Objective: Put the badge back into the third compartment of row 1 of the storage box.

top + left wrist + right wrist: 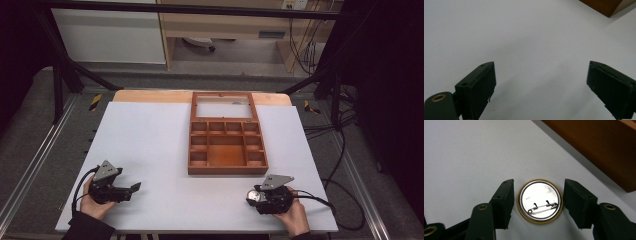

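The right gripper (538, 201) straddles a badge (540, 200) lying pin-side up, jaws apart, not clamping. The left gripper (541, 85) rests with jaws wide over bare worktop (524, 37).

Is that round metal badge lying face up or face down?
Face down: the round silver pin badge shows its shiny back and closed safety pin, lying on the white table between the right hand-held gripper's open jaws.
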`<state>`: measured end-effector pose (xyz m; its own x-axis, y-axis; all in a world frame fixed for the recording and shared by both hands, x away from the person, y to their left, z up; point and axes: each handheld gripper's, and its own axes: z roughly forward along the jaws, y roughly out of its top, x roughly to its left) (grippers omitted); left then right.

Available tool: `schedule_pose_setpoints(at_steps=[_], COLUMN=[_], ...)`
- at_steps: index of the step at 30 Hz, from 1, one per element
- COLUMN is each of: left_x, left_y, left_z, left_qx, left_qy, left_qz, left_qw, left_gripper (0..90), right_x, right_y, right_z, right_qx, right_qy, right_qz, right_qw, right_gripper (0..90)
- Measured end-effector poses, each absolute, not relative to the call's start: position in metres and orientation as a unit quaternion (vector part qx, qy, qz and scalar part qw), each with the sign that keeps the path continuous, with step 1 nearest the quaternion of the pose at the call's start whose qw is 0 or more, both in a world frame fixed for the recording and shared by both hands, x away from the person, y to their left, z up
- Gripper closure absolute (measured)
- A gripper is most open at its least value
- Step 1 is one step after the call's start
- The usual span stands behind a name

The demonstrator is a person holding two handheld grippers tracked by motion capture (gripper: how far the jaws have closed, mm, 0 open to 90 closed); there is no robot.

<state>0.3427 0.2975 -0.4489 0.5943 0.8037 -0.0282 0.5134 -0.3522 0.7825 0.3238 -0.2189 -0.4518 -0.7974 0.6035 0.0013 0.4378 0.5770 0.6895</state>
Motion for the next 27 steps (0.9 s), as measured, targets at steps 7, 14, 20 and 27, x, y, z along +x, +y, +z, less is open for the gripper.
schedule_pose_setpoints(at_steps=[7,14,20,27], left_x=[0.3426,0.3426,0.3426,0.3425], left_y=[0.2977,0.2976,0.2974,0.2975], left_z=[-0.4488,-0.4488,-0.4489,-0.4488], left_qx=[0.801,0.801,0.802,0.802], left_qy=[0.411,0.410,0.410,0.410], left_qz=[0.185,0.184,0.184,0.184], left_qw=[0.394,0.394,0.394,0.394], left_gripper=[8.3,8.5,8.5,8.6], right_x=[0.3243,0.3251,0.3263,0.3270], right_y=[-0.2194,-0.2197,-0.2200,-0.2204], right_z=[-0.4510,-0.4508,-0.4498,-0.4487], right_qx=[0.297,0.298,0.306,0.311], right_qy=[0.880,0.880,0.879,0.878], right_qz=[0.351,0.351,0.352,0.352], right_qw=[0.114,0.112,0.106,0.098], right_gripper=[46.9,47.3,47.9,48.2])
